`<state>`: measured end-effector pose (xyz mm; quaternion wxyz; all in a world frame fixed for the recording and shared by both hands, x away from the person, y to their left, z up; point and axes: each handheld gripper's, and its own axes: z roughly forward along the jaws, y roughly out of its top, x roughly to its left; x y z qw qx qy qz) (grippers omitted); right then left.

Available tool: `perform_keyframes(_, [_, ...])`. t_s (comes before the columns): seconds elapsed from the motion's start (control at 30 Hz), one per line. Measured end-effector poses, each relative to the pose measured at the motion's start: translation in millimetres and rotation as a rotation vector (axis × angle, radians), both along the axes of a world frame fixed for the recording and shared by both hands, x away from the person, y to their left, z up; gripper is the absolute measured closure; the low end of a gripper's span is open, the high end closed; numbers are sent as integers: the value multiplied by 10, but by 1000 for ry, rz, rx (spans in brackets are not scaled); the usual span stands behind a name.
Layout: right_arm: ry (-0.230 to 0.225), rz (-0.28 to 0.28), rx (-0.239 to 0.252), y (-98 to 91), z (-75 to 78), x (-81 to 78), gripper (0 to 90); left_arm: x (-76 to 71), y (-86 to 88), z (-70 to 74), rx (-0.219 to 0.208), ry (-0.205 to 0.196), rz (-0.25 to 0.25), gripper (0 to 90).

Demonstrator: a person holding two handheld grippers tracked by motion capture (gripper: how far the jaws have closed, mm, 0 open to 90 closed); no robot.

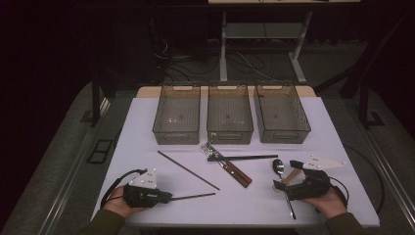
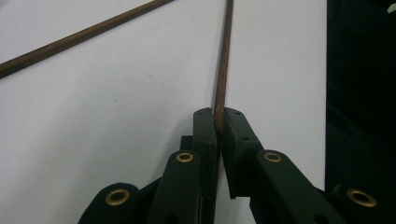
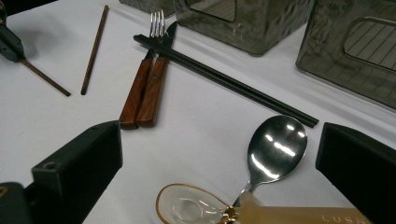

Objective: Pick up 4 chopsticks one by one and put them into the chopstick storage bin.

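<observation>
Thin brown wooden chopstick (image 2: 223,56) cut off at top edge; near end hidden between fingers (image 2: 205,135); steel spoon (image 3: 275,149) handle under translucent gold-rimmed spoon (image 3: 187,205).

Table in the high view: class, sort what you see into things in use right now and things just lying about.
In use:
left gripper, jaws shut on brown chopstick
right gripper, jaws open around metal spoon

Lying about:
second brown chopstick
black chopsticks
fork
three bins
</observation>
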<state>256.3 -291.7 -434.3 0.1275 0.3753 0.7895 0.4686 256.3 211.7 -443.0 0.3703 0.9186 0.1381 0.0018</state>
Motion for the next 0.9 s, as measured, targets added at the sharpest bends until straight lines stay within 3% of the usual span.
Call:
perform_keyframes(0.27, [0, 0, 0, -1, 1, 0, 4, -40, -64, 26, 31, -43, -34, 849])
perform_keyframes(0.57, [-1, -2, 1, -4, 2, 0, 4, -50, -67, 97, -13, -28, -37, 849])
perform_keyframes(0.67, [-1, -2, 1, -3, 2, 1, 4, -40, -70, 130, -47, -19, -12, 850])
perform_keyframes(0.9, [-1, -3, 2, 1, 2, -1, 5, 16, -115, 191, -44, -8, 90, 849])
